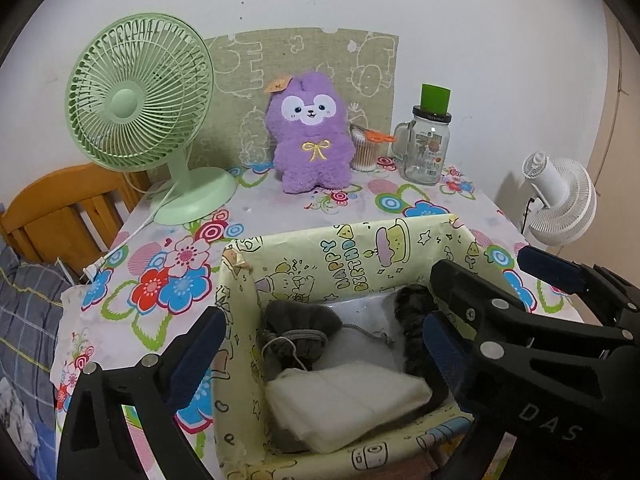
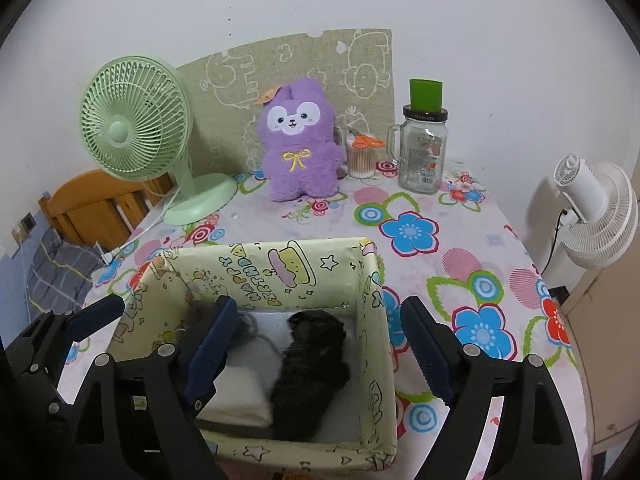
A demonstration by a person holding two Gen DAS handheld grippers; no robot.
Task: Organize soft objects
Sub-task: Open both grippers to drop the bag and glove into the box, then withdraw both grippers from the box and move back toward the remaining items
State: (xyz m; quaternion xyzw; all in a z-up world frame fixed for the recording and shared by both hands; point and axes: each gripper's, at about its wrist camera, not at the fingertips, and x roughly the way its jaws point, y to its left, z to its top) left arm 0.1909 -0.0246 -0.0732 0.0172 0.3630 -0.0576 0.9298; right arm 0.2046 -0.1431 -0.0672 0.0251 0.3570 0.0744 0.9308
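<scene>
both grippers hang over the yellow birthday-print box (image 1: 360, 264) on the flowered table (image 2: 460, 248), each with its fingers spread wide and grasping nothing. between the left gripper (image 1: 324, 344) fingers lie a grey drawstring pouch (image 1: 300, 332) and, nearer, a folded white cloth (image 1: 344, 404), both inside the box. the right gripper (image 2: 324, 340) straddles the box's right wall, and a dark fuzzy item (image 2: 312, 368) rests on the box floor between its fingers. well beyond the fingers, a purple plush toy (image 2: 298, 148) sits upright on the table between a green fan (image 2: 136, 128) and a glass jar (image 2: 422, 156).
</scene>
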